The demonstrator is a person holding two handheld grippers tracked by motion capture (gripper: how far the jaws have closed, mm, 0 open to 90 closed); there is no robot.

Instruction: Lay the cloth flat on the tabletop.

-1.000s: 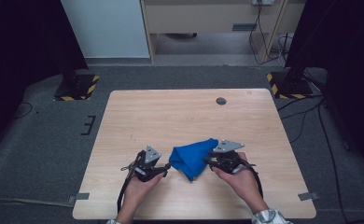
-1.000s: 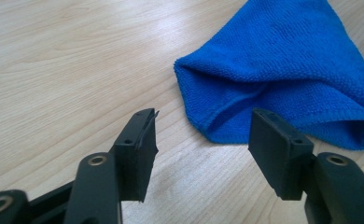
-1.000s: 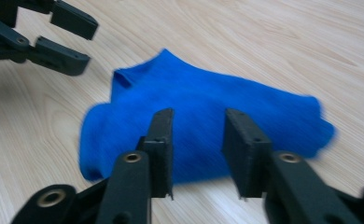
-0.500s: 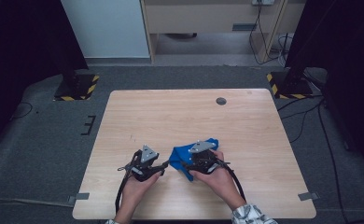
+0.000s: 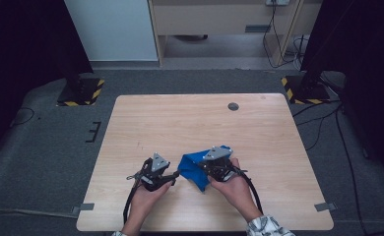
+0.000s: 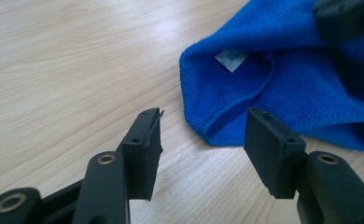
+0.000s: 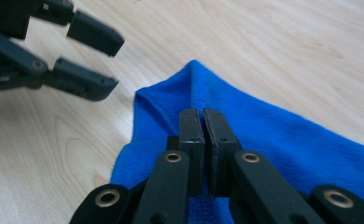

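A folded blue microfibre cloth [image 5: 196,167] lies on the near half of the pale wooden surface [image 5: 190,123], between a person's two hands. The right claw [image 7: 202,122] has just been closing and now has its jaws pressed together over the cloth, a fold of the fabric pinched at their tips. The left claw [image 6: 203,140] sits just beside the cloth's left edge, jaws spread and holding nothing, bare wood between them. A small white label [image 6: 231,59] shows inside the cloth's fold in the left gripper view. A dark round grommet [image 5: 233,106] sits near the surface's far edge, well apart from the cloth.
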